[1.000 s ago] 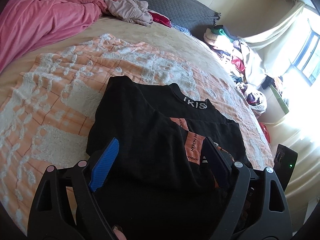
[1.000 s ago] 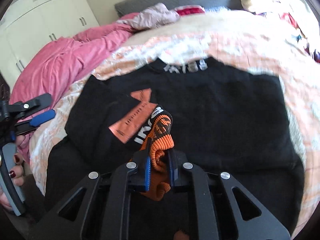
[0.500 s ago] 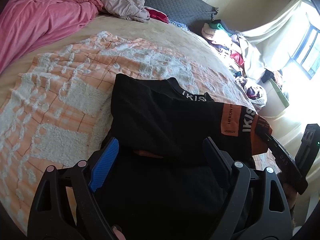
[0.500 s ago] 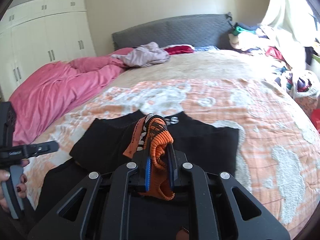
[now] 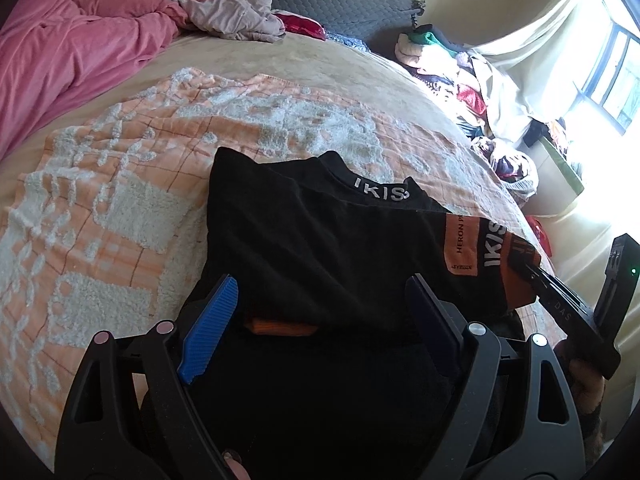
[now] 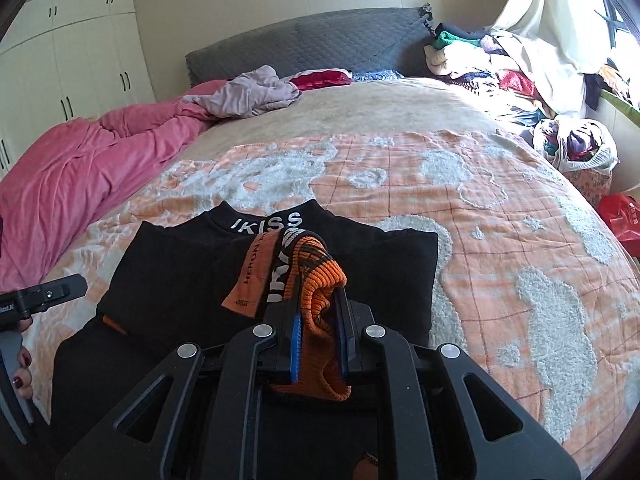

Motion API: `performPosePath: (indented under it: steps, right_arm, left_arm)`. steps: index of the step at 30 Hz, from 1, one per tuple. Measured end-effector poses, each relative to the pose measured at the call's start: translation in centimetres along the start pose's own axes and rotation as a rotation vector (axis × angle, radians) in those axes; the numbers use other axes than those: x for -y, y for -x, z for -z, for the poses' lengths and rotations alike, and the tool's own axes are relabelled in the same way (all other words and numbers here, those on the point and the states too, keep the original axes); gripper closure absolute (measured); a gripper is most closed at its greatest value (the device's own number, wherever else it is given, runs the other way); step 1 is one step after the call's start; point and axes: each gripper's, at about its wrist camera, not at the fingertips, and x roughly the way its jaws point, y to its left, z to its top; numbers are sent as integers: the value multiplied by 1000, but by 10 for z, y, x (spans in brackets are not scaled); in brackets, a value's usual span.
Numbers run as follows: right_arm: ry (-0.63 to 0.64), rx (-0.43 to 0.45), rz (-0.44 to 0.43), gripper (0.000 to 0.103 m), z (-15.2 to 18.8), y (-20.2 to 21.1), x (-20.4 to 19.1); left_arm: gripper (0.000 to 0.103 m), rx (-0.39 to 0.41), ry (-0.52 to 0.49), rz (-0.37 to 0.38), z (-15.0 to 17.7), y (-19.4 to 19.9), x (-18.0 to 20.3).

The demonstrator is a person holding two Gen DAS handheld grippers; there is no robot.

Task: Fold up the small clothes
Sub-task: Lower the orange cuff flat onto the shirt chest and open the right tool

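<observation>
Black knit top with white collar lettering lies on the orange-and-white blanket. Right gripper, jaws clamped on its orange ribbed cuff, draws the sleeve toward three o'clock, likely to fold it. Left gripper hovers, jaws wide and empty.

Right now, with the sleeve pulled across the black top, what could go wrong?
1. The right tongs pinch only the orange cuff; the ribbed knit might slip out mid-fold.
2. The left tongs stand open above the black top, so nothing pins it; pulling the sleeve may drag the body askew.
3. The fluffy orange blanket could catch the fabric and wrinkle it.
</observation>
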Motion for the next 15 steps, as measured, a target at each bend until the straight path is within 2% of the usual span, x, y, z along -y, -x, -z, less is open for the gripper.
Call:
performPosePath:
  steps: [4, 6, 8, 12, 15]
  right_arm:
    - [-3, -3, 6, 90, 0, 0, 1]
    - [-3, -6, 12, 90, 0, -1, 2]
    - [-5, -7, 16, 89, -1, -1, 3]
    - [-4, -6, 31, 87, -1, -1, 4]
    - [-26, -19, 119, 86, -2, -3, 12]
  left_arm:
    - [38, -15, -38, 8, -9, -15, 14]
    - [50, -24, -48, -4, -13, -25, 17]
    - [56, -45, -44, -16, -16, -39, 17]
    - [56, -122, -53, -84, -17, -67, 12]
    - [56, -166, -49, -102, -11, -80, 6]
